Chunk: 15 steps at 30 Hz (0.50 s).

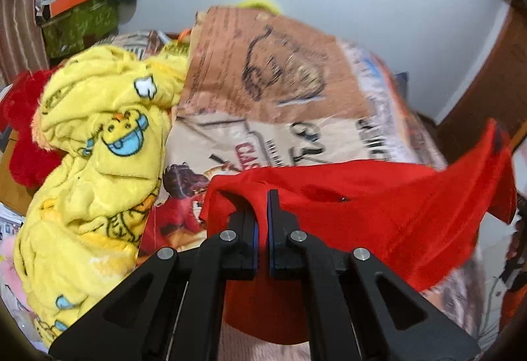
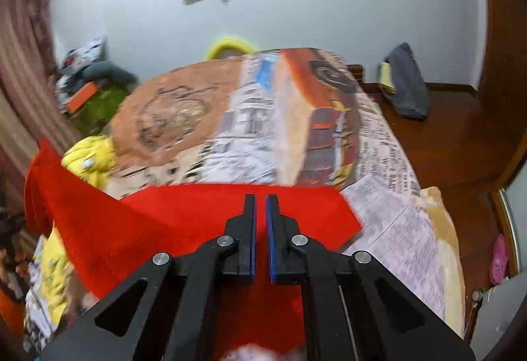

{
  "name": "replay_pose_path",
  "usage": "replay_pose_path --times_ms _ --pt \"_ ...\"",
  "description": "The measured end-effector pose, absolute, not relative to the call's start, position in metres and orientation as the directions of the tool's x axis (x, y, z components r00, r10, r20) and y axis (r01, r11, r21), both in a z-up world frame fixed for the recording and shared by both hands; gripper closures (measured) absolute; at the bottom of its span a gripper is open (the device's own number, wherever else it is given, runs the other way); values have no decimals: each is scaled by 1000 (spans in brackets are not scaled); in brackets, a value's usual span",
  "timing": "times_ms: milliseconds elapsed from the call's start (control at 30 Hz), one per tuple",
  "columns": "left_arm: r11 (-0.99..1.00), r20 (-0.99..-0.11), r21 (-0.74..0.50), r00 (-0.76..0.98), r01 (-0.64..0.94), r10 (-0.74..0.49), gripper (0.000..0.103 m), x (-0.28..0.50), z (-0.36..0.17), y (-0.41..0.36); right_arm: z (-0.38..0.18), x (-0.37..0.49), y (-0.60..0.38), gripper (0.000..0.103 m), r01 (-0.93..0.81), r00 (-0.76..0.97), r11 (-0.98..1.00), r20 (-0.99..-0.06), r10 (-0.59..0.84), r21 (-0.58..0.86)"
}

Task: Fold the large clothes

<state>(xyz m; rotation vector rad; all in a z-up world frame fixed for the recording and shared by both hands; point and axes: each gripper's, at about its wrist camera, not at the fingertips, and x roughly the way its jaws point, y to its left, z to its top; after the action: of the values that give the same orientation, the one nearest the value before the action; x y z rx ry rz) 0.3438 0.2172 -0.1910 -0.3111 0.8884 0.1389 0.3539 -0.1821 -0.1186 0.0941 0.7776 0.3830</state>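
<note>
A large red garment hangs stretched above the bed with the printed cover. My left gripper is shut on the garment's left corner, and cloth drapes over its left finger. In the right wrist view the same red garment spreads beneath my right gripper. Its jaws stand nearly together over the cloth. Whether cloth sits between them is hidden. The garment's far left end rises up.
A yellow cartoon-print blanket is heaped on the bed's left side, with a red plush item beside it. Cluttered boxes stand at the far left by a curtain. A dark bag lies on the wooden floor right of the bed.
</note>
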Motion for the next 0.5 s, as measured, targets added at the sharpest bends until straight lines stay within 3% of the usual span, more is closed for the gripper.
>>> replay_pose_path --times_ms 267,400,500 --pt "964 -902 -102 430 -245 14 100 397 -276 209 -162 391 -206 98 -217 581 943 -743 333 252" --pt "973 -914 -86 405 -213 8 98 396 -277 201 -161 377 -198 98 -287 578 940 -749 324 185" --pt "972 -899 -121 437 -201 -21 87 390 -255 203 -153 365 -191 98 -328 590 932 -738 329 154"
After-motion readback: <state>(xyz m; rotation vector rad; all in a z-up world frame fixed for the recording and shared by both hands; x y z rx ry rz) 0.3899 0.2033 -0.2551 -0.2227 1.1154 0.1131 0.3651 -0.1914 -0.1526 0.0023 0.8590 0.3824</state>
